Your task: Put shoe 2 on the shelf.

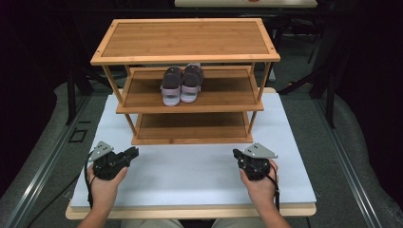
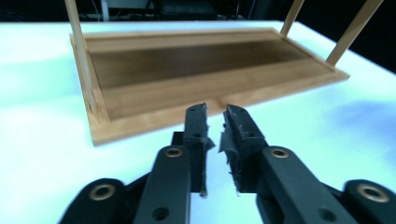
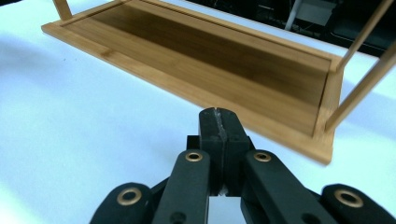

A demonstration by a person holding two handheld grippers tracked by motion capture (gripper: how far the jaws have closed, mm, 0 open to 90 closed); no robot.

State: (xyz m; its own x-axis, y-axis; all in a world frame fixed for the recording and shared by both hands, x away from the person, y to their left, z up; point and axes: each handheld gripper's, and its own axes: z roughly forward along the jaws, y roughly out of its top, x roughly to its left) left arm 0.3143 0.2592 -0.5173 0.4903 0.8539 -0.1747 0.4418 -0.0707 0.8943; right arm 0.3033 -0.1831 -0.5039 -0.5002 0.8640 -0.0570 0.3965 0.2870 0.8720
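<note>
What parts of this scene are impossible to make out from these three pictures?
- Shoes: high view, too small to tell straps or soles; the top shelf hides the space behind them.
- Bottom shelf: high view, its back part lies under the middle shelf.
- Rack posts: left gripper view, cut off by the top edge.
- Room beyond the table: dark in the high view.

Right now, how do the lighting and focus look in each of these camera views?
High view: dim and soft, dark surroundings, shoes blurry. Left gripper view: table glares bluish-white, rack soft, left gripper sharp. Right gripper view: even light, rack's near edge smeared.
</note>
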